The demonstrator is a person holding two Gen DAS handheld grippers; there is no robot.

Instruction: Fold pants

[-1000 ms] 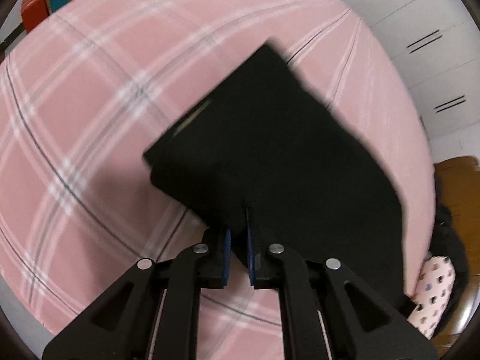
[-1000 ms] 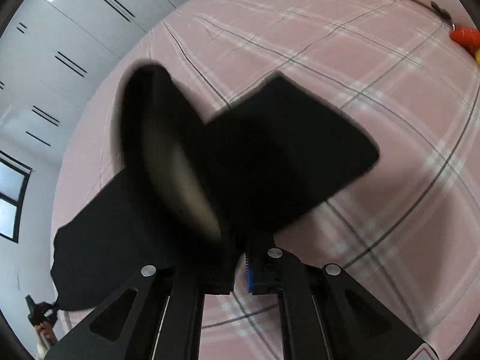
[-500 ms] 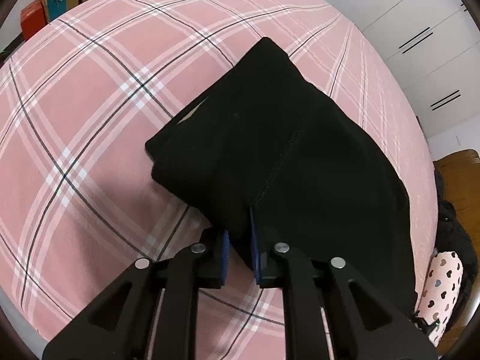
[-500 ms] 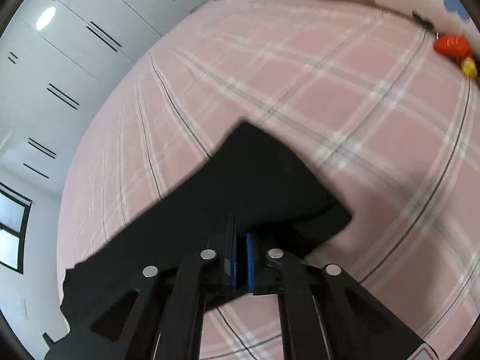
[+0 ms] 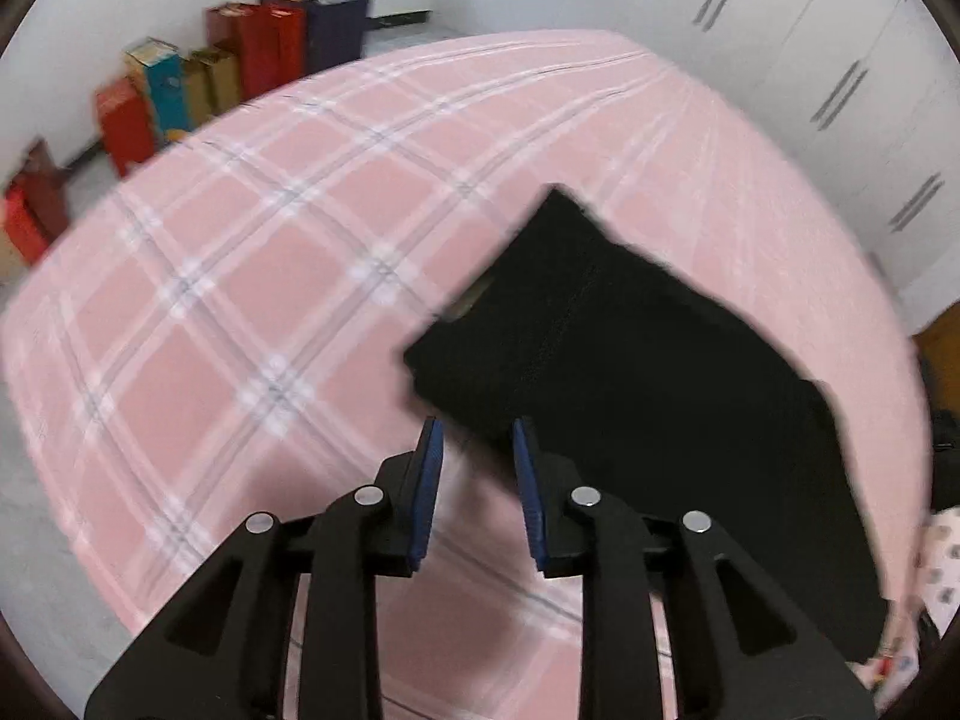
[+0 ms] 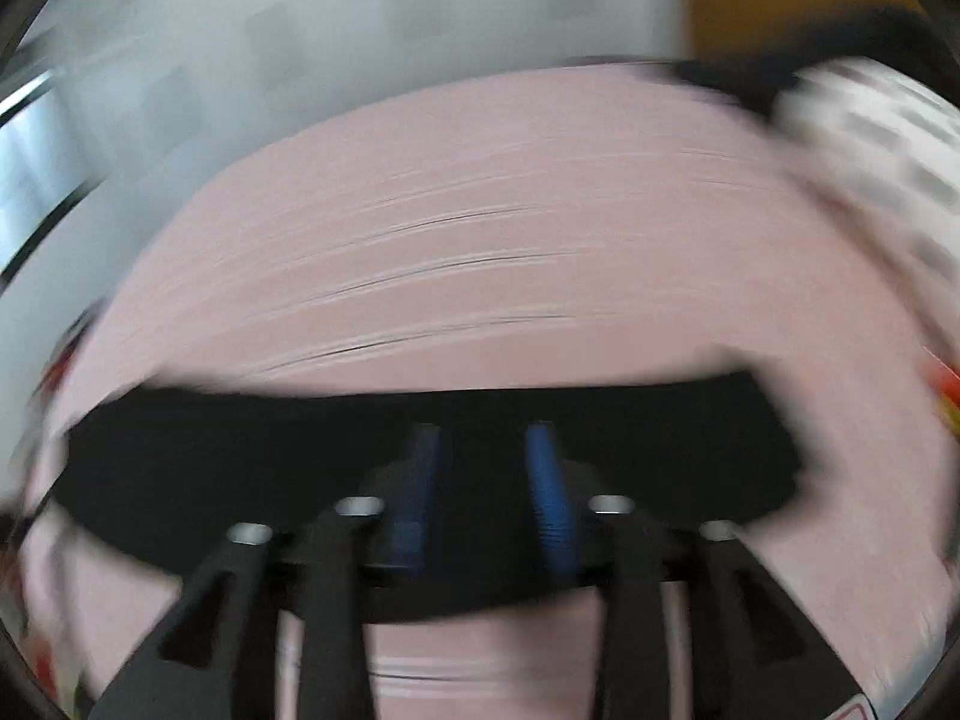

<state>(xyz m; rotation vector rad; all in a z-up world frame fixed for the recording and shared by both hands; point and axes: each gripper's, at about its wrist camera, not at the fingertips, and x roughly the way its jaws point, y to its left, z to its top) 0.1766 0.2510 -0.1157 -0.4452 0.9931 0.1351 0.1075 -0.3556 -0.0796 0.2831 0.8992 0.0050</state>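
Since both views are motion-blurred, fine detail is a guess.
pants (image 5: 648, 396): black, folded into a flat bundle, lying on the pink plaid bed (image 5: 252, 312), twd its right side.
left gripper (image 5: 477, 450): jaws apart w/ clear gap, nothing held, tips just at bundle's near edge.
right gripper (image 6: 483, 456): jaws look parted, over pants (image 6: 690, 456), prob empty.
handling: soft, light, floppy, layers slide apart.
grab pt: pinch all layers at folded edge/corners, both sides, lift evenly.

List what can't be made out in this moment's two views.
- Right wrist view: motion blur smears the black pants; fold state unreadable.
- Right tongs: apart, but contact with cloth unclear.
- Left wrist view: pants run under the right edge; bed slightly blurred.
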